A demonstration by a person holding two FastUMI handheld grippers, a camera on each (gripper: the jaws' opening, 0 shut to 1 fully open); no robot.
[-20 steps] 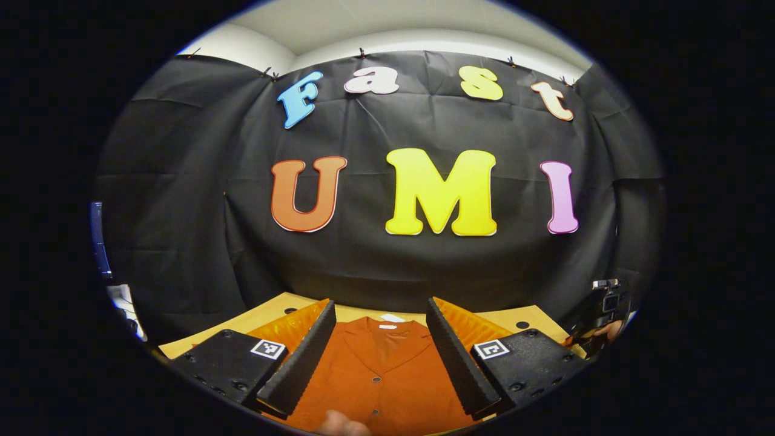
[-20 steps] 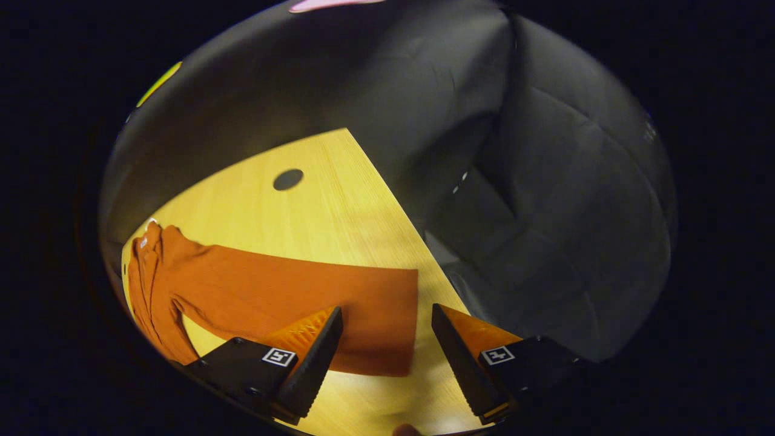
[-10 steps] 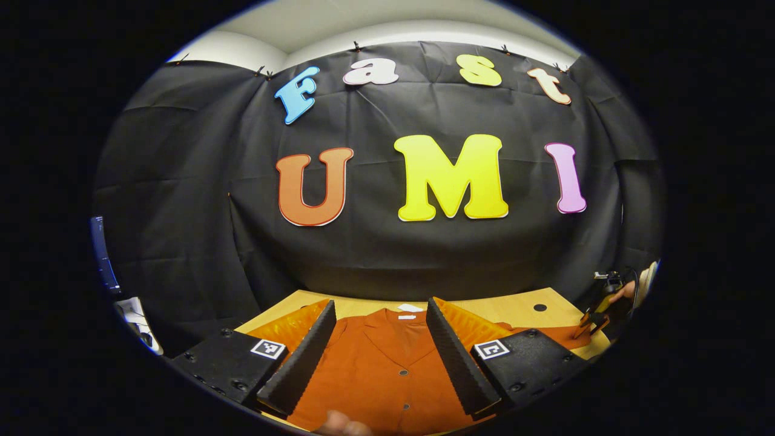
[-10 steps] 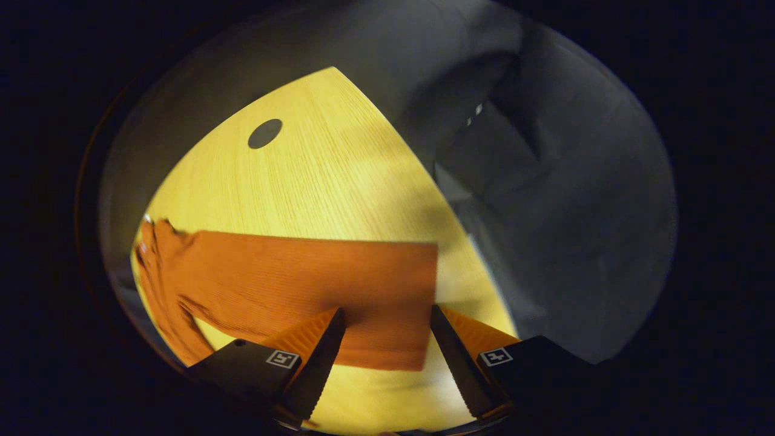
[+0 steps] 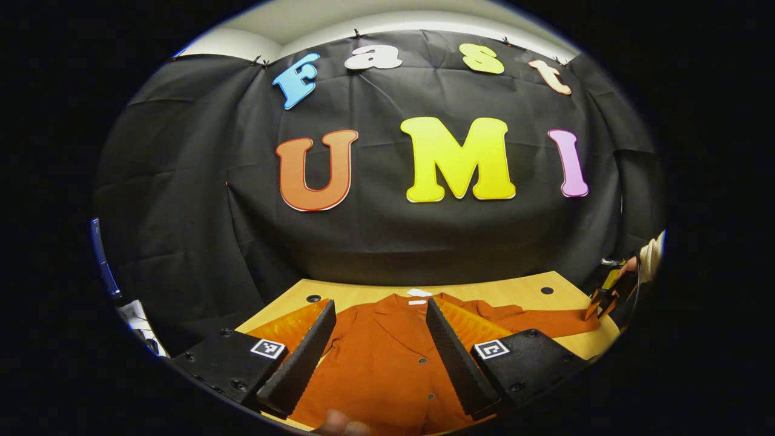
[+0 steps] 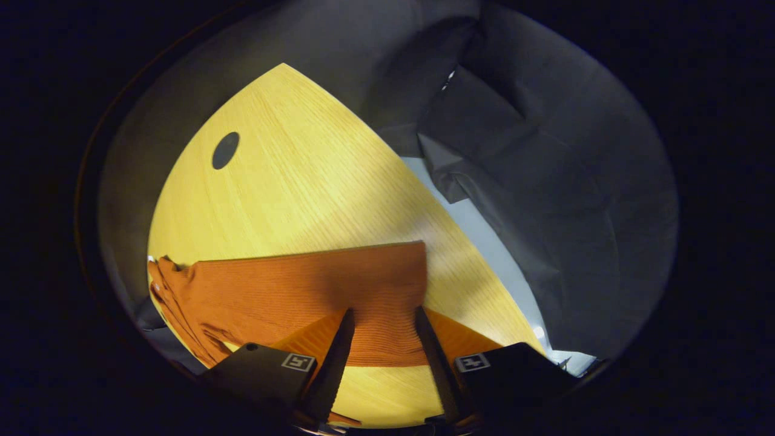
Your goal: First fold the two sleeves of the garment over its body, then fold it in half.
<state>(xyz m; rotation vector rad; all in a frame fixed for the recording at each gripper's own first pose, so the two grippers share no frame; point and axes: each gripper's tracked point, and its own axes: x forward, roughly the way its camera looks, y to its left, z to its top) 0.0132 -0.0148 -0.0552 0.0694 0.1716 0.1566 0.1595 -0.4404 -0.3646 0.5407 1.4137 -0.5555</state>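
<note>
The orange garment point(image 5: 387, 363) lies flat on the wooden table point(image 5: 484, 293), collar at 12 o'clock with a small white neck label point(image 5: 418, 293) too small to read. Its sleeve point(image 6: 315, 290) stretches out flat toward the table's edge. The right gripper point(image 6: 380, 339) stands over the sleeve's cuff end, fingers spread to either side of the cloth, not pinching it. The left gripper point(image 5: 380, 357) hovers over the garment's buttoned front, fingers spread wide. Both grippers carry square black-and-white marker tags point(image 5: 491, 349).

No readable text: the white neck tag point(image 5: 418, 293) of the garment point(image 5: 387, 363) is too small to read.
</note>
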